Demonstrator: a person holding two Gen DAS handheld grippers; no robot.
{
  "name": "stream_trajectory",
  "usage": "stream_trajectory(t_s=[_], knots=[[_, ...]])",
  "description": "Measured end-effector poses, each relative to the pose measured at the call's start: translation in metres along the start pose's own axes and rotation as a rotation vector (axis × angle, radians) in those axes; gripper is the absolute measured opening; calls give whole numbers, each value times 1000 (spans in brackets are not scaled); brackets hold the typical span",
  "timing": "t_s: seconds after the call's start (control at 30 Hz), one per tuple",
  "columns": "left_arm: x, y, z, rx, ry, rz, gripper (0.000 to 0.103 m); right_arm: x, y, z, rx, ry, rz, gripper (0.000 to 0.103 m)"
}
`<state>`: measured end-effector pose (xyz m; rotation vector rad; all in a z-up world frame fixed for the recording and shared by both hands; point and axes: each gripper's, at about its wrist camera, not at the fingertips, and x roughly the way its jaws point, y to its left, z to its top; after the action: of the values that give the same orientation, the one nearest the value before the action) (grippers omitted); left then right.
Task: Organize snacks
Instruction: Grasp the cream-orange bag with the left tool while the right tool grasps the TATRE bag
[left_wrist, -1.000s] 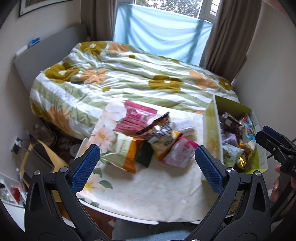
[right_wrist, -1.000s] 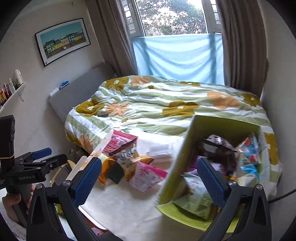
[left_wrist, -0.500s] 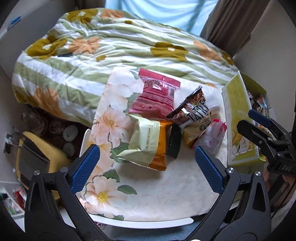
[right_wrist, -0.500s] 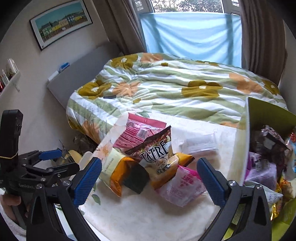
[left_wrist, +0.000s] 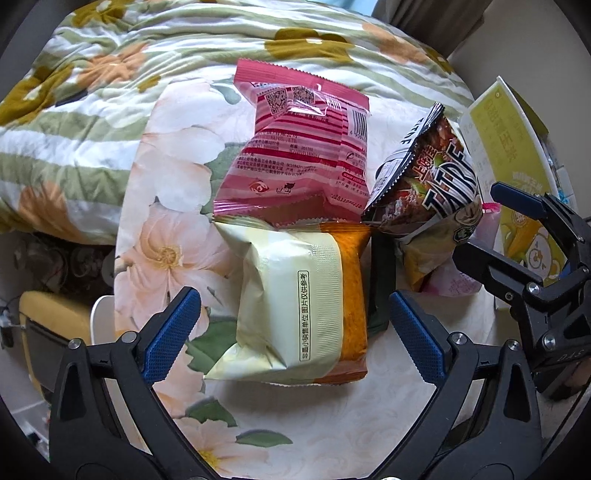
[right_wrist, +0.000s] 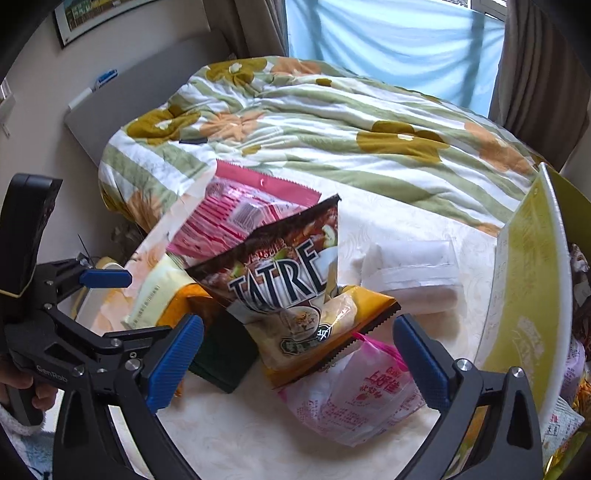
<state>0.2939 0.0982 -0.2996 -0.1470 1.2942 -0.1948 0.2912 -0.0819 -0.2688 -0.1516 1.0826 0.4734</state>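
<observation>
A pile of snack packs lies on the white table. My left gripper (left_wrist: 295, 332) is open, its fingers on either side of a cream and orange pack (left_wrist: 295, 295). Beyond it lie a pink pack (left_wrist: 299, 147) and a brown "TATRE" pack (left_wrist: 432, 184). My right gripper (right_wrist: 297, 356) is open just above the TATRE pack (right_wrist: 288, 280), which rests on a yellow pack (right_wrist: 332, 325) and a pale pink bag (right_wrist: 354, 398). A dark green pack (right_wrist: 221, 358) lies left of them. The yellow-green box (right_wrist: 524, 295) at the right holds several snacks.
A clear plastic packet (right_wrist: 406, 262) lies on the table (right_wrist: 258, 443) behind the pile. A bed with a flowered quilt (right_wrist: 332, 122) stands beyond the table. A yellow object (left_wrist: 48, 317) sits on the floor at the left. The right gripper also shows in the left wrist view (left_wrist: 491, 225).
Both grippers have moved down and forward toward the snack pile, which now fills each view. The left gripper now straddles the cream and orange pack. No pack has moved.
</observation>
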Motion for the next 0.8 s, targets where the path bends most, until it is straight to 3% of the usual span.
stream_trajectory(t_s=[0.1,0.23,0.33,0.8], knots=[[11,1,1,6,20,-20,91,9,4,-1,-46,14,-33,102],[25,0,1,14,49,-35,73,18,6,-2,-88,30,-53,102],[27,-2,-2,24,45,-25,67,22,10,-2,-125,34,-65,102],[14,25,-24,-24,50,-15,64,41,25,5,-248,34,-96,99]])
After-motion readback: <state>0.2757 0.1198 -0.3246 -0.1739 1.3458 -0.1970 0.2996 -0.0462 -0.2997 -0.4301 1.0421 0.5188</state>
